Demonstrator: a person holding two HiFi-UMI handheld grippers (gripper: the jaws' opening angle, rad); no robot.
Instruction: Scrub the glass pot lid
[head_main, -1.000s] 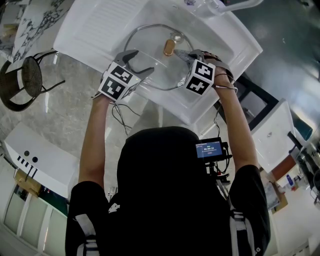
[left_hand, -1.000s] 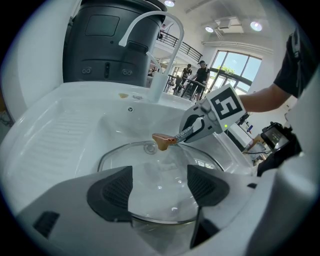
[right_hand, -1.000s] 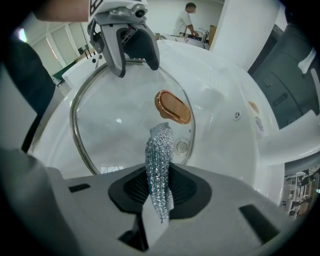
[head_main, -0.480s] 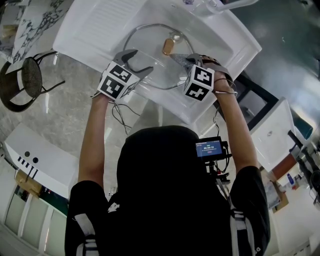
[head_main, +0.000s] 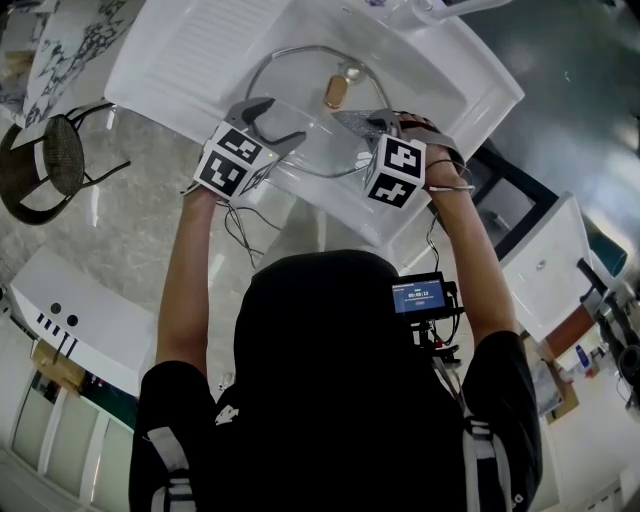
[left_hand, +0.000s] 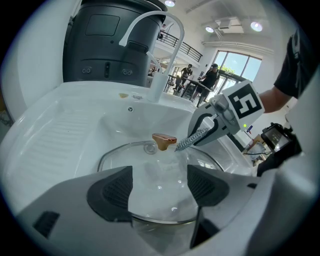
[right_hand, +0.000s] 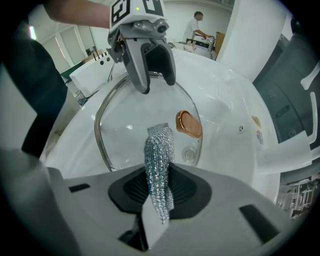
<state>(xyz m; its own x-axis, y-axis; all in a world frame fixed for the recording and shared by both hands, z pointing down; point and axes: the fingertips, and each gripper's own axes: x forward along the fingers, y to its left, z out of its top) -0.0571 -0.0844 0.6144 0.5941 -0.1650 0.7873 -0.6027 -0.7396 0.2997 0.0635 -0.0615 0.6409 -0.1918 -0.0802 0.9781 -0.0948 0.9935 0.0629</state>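
Pale marbled floor (head_main: 130, 225), dark wicker chair (head_main: 52, 152), bright windows (left_hand: 239, 65) beyond

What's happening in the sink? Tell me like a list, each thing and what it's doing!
glass pot lid: in the white sink, with a copper knob
left tool: jaws apart at the lid's near rim
right tool: shut on the scrubber
scrubber: silver mesh, tip close to the knob; whether it touches is unclear

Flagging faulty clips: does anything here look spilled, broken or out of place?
Nothing stands out. The round glass pot lid with its copper knob sits intact in the white sink. The right gripper pinches a silver mesh scourer over it, and the left gripper is open by its rim.
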